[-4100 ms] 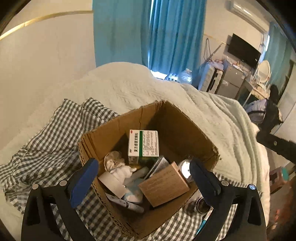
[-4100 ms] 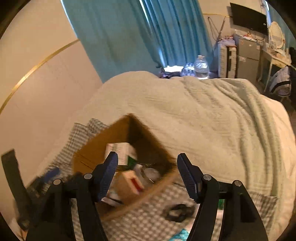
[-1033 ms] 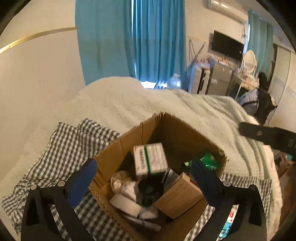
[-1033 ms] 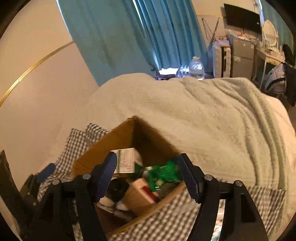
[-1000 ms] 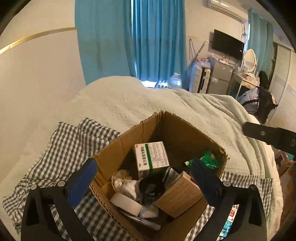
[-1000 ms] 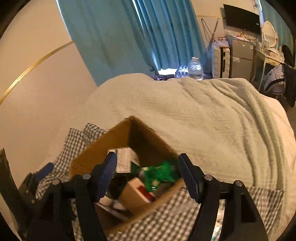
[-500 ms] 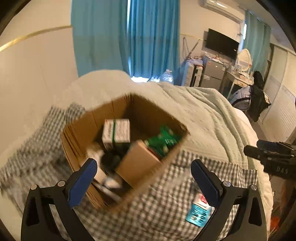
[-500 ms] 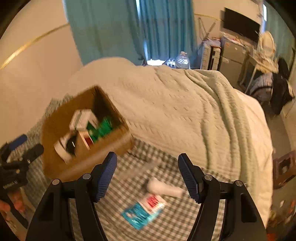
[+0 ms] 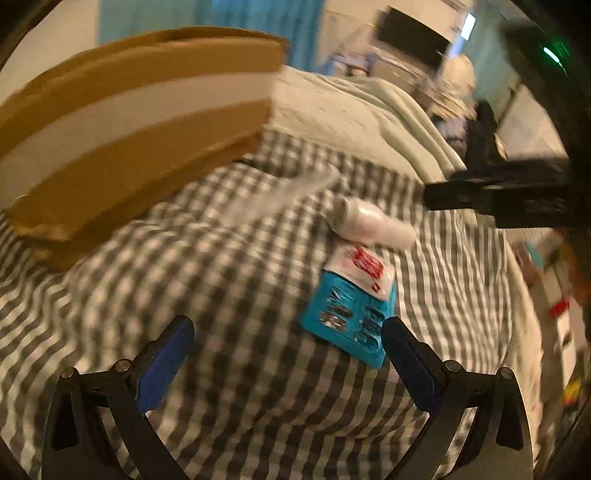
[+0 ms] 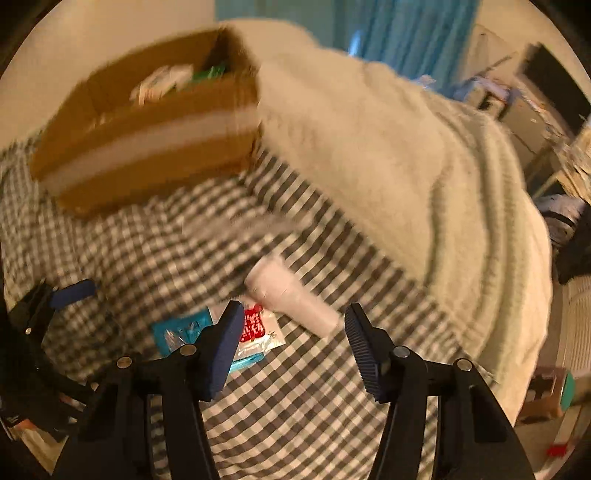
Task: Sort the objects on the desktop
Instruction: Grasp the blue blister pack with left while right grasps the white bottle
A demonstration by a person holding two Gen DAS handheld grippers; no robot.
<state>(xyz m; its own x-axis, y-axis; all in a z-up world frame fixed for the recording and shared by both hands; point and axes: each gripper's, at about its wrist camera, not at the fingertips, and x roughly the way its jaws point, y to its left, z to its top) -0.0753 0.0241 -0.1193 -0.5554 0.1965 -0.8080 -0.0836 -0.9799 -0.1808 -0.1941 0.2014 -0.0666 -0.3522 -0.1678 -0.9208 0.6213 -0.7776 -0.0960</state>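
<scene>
Both tongs were held low over the checked cloth [image 9: 229, 280] on the bed, angled downward. The left tongs [image 9: 286, 354] stood wide apart, empty. The right tongs [image 10: 293, 347] were likewise spread, empty, above the white bottle [image 10: 291, 299], which lay beside the blue packet [image 9: 351, 317]. The cardboard box [image 10: 147, 122] sat beyond, holding items.

A home bedroom: a bed [image 10: 388, 155] under a pale blanket, teal curtains [image 10: 406, 33] behind, a wall-mounted television [image 9: 413, 35] far right.
</scene>
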